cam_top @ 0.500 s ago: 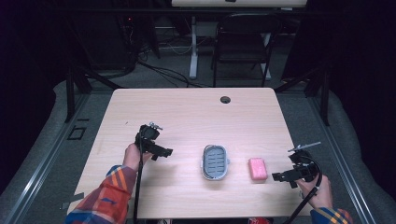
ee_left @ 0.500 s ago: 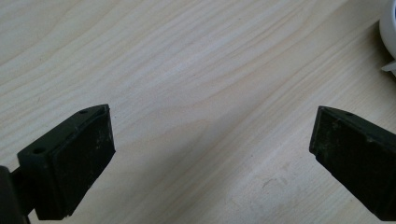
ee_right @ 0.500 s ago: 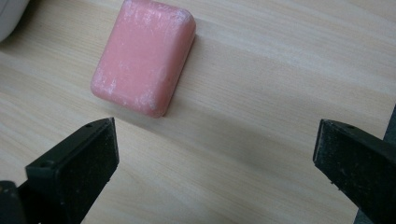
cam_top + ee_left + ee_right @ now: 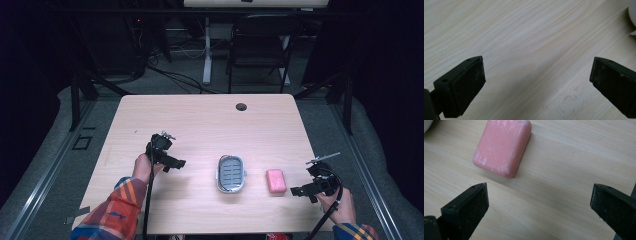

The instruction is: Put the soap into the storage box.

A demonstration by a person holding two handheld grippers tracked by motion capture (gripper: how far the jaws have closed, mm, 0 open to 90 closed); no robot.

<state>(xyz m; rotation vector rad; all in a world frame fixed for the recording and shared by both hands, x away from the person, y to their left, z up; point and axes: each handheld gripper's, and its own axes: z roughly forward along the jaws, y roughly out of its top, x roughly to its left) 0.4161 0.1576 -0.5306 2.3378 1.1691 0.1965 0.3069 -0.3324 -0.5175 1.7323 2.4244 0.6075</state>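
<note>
A pink bar of soap [image 4: 276,181] lies flat on the wooden table [image 4: 200,125], just right of a white soap dish [image 4: 231,173] with a grey slotted insert. My right gripper [image 4: 299,191] hovers right of the soap, jaws wide apart and empty. In the right gripper view the soap [image 4: 502,147] sits ahead of the jaws, toward the left one, apart from both pads. My left gripper [image 4: 174,163] stands left of the dish, open over bare wood. The left gripper view [image 4: 536,75] has a white sliver of the dish [image 4: 632,15] at its top right corner.
A round cable hole [image 4: 241,106] marks the table's far edge. Behind the table stand a dark folding chair [image 4: 260,45] and a white desk leg [image 4: 206,50] with cables on the floor. The person's plaid sleeves [image 4: 107,212] enter at the bottom.
</note>
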